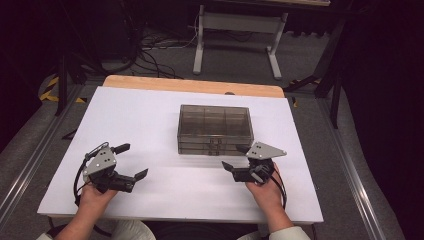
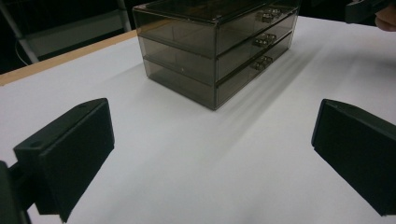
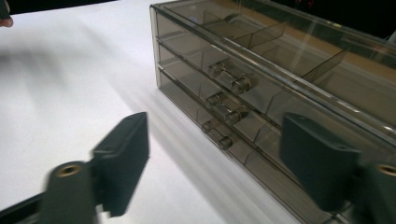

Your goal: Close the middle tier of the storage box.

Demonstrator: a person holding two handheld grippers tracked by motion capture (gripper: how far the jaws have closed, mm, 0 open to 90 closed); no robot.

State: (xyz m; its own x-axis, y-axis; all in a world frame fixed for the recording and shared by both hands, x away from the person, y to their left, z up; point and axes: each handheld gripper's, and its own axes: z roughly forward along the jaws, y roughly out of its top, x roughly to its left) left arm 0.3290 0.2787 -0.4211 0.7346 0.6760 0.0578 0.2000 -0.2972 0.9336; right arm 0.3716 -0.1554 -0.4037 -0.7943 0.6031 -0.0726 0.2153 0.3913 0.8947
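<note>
A smoky transparent drawer box (image 1: 215, 128) with three shut drawers stands in the middle of the white table (image 1: 150, 115). Its clear handles (image 3: 229, 107) face the person. My left gripper (image 1: 131, 161) rests at the front left, open and empty, well apart from the box (image 2: 215, 51). My right gripper (image 1: 235, 157) sits at the front right, open and empty, close to the box's (image 3: 261, 93) front right corner, its jaws spread wide toward the drawer fronts.
The table has a wooden back edge (image 1: 195, 86). Behind it stands a white metal frame (image 1: 239, 30) with cables on the floor (image 1: 155, 55). Dark stands flank the table on both sides.
</note>
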